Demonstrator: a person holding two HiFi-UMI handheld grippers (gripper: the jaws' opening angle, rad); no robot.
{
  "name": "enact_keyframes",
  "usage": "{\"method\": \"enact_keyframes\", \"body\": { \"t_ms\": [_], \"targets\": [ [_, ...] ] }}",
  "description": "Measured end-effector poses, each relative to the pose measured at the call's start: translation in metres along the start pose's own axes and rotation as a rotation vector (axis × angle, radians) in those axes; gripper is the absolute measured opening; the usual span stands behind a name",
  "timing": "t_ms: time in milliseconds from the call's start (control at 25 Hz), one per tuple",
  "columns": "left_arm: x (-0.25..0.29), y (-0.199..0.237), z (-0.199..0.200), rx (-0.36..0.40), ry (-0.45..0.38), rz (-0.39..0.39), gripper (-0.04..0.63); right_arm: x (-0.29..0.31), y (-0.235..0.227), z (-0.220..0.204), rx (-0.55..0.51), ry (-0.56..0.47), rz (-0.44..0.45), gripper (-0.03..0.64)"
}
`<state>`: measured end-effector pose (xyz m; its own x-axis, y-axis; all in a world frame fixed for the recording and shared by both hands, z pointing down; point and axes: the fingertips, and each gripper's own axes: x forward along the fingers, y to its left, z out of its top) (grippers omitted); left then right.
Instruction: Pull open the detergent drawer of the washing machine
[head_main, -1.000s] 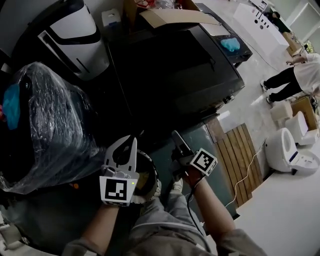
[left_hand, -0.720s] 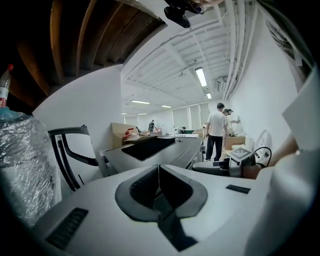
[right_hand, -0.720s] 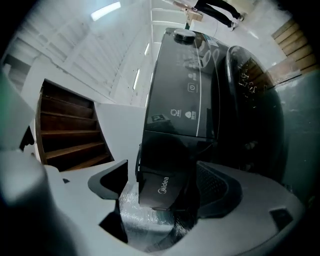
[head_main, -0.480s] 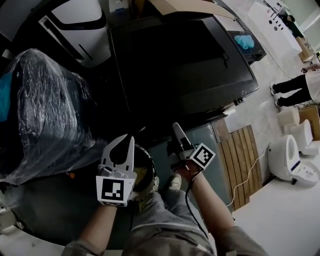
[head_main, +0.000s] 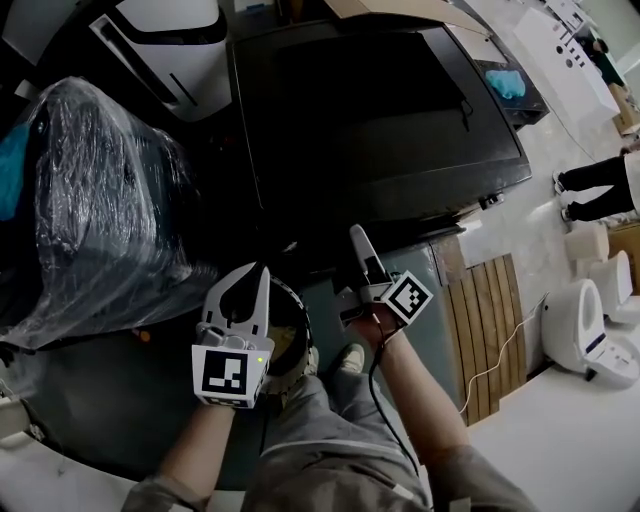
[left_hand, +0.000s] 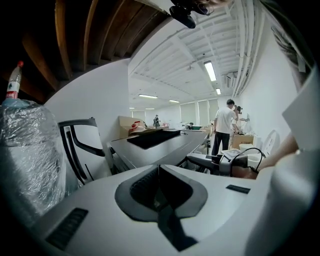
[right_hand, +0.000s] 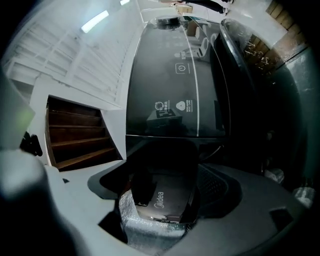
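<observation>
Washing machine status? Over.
Left gripper shut, empty. Right gripper jaws just opening, wide; Midea-marked panel between them, not gripped. Washing machine drawer: cannot tell if out. Plastic-wrapped bundle beside it, left.

L gripper (head_main: 258, 276) & R gripper (head_main: 361, 242) near dark washer (head_main: 380, 110) front.

Dark fronts and cropped edges

In the head view the washing machine (head_main: 380, 110) shows only its dark top. Its front face sinks into shadow under the near edge, and the drawer cannot be made out there. In the right gripper view the printed icons (right_hand: 182, 106) on the machine are too small to read, and the picture's left side is a white blur. The plastic-wrapped bundle (head_main: 90, 200) is cut by the left edge, its contents veiled. A person (head_main: 600, 185) is cropped at the right edge.
</observation>
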<state>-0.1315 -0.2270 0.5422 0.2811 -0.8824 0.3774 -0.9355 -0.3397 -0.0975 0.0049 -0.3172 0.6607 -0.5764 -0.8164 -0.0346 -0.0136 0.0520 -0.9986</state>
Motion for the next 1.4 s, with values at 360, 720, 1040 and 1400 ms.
{"method": "enact_keyframes", "body": {
  "t_ms": [360, 720, 1040, 1400],
  "targets": [
    [-0.009, -0.007, 0.002, 0.017, 0.011, -0.003, 0.021, -0.014, 0.0, -0.003, 0.014, 0.008, 0.001, 0.411],
    [-0.021, -0.014, -0.007, -0.006, 0.027, -0.016, 0.021, -0.051, 0.001, -0.011, 0.016, -0.005, 0.001, 0.411],
    [-0.033, -0.018, -0.015, 0.002, 0.045, -0.033, 0.021, -0.08, 0.004, -0.019, 0.026, -0.017, -0.008, 0.411],
    [-0.041, -0.024, -0.013, 0.006, 0.033, -0.053, 0.021, -0.106, 0.004, -0.027, 0.025, -0.004, -0.013, 0.411]
  ]
}}
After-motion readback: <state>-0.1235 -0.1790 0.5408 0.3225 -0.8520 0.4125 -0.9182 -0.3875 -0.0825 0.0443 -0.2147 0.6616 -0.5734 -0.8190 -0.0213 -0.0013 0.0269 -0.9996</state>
